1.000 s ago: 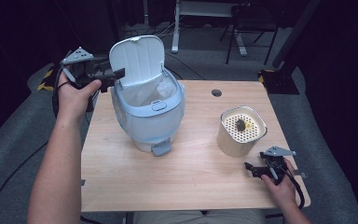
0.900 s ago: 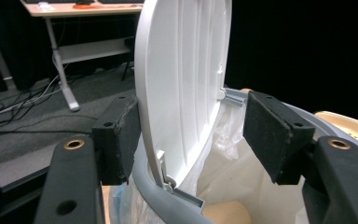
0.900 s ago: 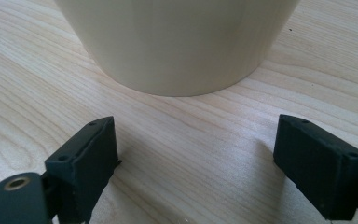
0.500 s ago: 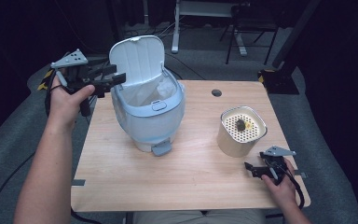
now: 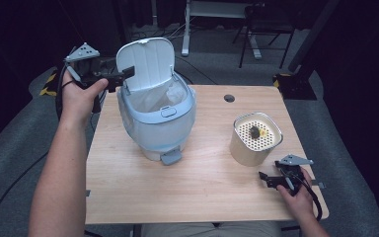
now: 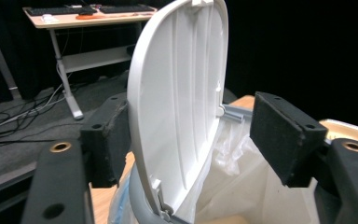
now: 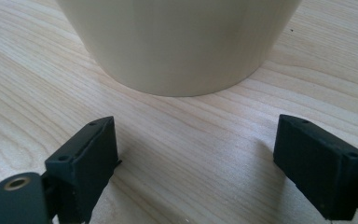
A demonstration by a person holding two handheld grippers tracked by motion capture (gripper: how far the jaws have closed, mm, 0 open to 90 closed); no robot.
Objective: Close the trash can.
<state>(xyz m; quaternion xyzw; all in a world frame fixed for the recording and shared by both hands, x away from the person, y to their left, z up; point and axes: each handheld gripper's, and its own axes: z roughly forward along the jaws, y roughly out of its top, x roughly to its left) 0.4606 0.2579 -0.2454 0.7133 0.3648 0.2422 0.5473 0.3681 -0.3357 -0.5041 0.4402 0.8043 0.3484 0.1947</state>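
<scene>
At a wooden table (image 5: 187,192), a person's left gripper (image 5: 121,78) straddles the raised lid (image 5: 145,63) of a pale blue bin (image 5: 155,116), its jaws having just been opening. In the left gripper view the lid (image 6: 177,102) stands between the pads (image 6: 282,135); one pad sits close against the lid's outer face, the other stands clear of its ribbed inner face, so nothing is clamped. The lid appears to stand open on its own, and the step in hand looks like letting go of it.

To do that well, the jaws should spread a little more and draw back to the left, square to the lid's edge, so that neither pad drags it shut or tips the bin.

The bin stands on the table's far left half, upright, with a white liner bag (image 5: 165,96) inside, a small latch at its front rim and a grey pedal (image 5: 170,157) at its foot. The lid is white inside and tilts slightly back.

The right gripper (image 5: 271,180) rests at the near right edge, jaws wide with nothing between them, pointed at a cream container (image 5: 254,145) just beyond. Its perforated top holds a dark lump (image 5: 254,131) and something yellow.
</scene>
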